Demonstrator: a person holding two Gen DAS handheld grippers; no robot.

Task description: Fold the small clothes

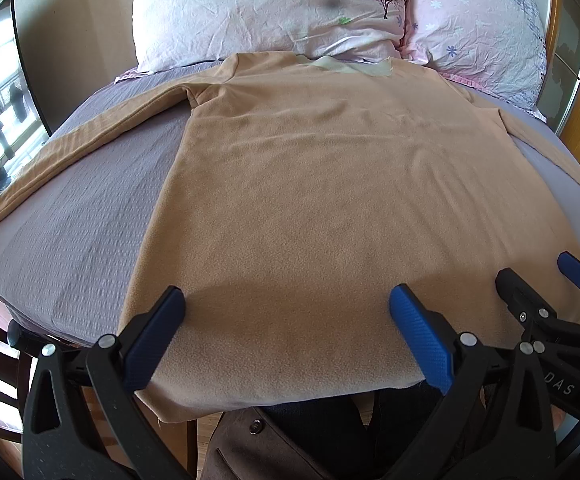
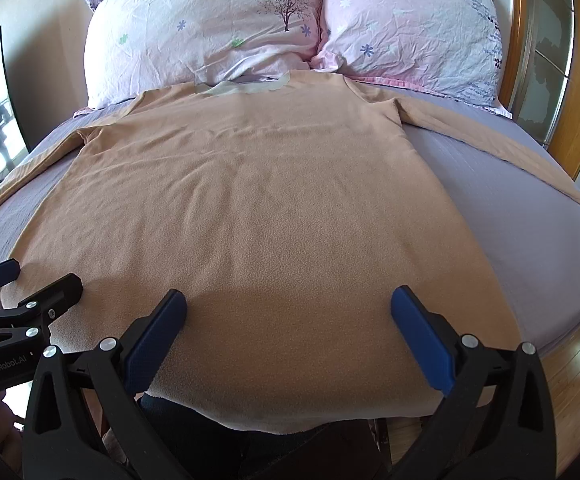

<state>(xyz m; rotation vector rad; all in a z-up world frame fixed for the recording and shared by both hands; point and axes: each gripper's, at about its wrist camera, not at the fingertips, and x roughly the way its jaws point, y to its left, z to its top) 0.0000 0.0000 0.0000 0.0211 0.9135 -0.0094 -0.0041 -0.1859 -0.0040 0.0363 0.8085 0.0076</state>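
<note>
The tan long-sleeved fleece top [image 1: 309, 184] lies flat on the grey bedsheet [image 1: 70, 240], long axis running away towards the pillows; left gripper [image 1: 286, 320] and right gripper [image 2: 288, 320] hover wide apart above its near hem, equally close

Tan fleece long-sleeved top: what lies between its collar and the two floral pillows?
Nothing. In the right wrist view the tan fleece top's pale collar reaches the pink floral pillows; purple sheet shows only beside it.

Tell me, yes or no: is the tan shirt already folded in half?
No, the tan shirt lies spread flat on the bed, both sleeves stretched outward.
</note>
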